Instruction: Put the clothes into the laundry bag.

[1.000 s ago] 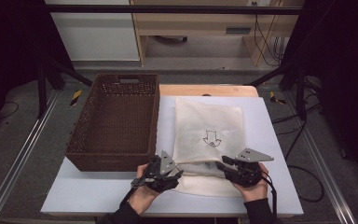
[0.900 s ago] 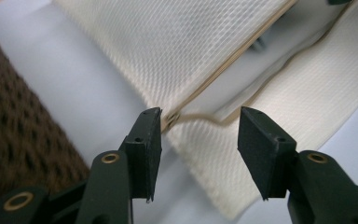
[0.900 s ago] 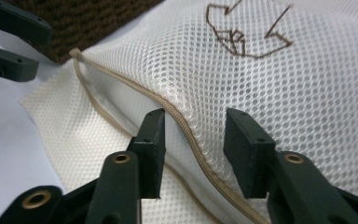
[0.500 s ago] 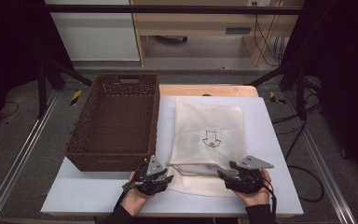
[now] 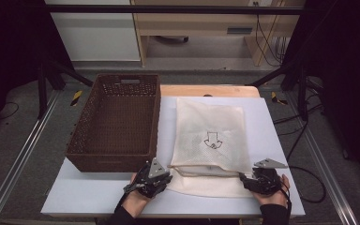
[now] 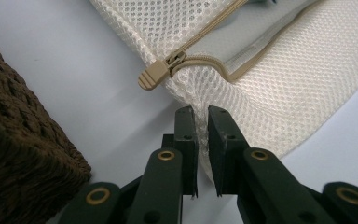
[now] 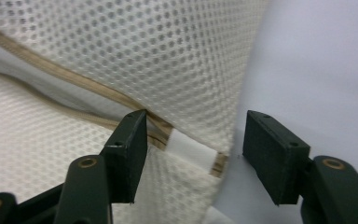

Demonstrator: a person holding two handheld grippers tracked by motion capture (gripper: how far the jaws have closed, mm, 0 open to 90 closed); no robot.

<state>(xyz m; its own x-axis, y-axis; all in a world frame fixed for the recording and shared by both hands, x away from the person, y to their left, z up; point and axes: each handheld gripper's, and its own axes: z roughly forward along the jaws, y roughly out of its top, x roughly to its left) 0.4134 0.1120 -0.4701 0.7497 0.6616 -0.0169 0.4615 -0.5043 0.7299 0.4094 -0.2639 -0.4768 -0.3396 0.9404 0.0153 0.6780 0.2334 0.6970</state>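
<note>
A cream mesh bag [image 5: 211,126] with a printed arrow lies flat on the white table [image 5: 98,197], its tan zipper along the near edge. In the left gripper view the zipper pull [image 6: 151,77] sits just beyond my left gripper [image 6: 203,116]. That gripper's jaws have just been closing and now pinch the bag's [image 6: 284,84] near-left corner. My left gripper [image 5: 166,179] lies at that corner in the high view. My right gripper [image 7: 193,135] stands open and has just been closing slightly. The bag's [image 7: 168,56] right corner and zipper end lie between its jaws. It [image 5: 243,180] sits at the bag's near-right corner.
A dark brown wicker basket [image 5: 115,122] stands empty left of the bag, and its corner [image 6: 18,149] is close to my left gripper. Bare white table lies along the near edge and right of the bag. A wooden surface adjoins the table's far edge.
Both grippers sank to the table at the bag's near edge. The left jaws closed onto the bag's left corner. The right gripper shifted out to the right corner and opened wider.
</note>
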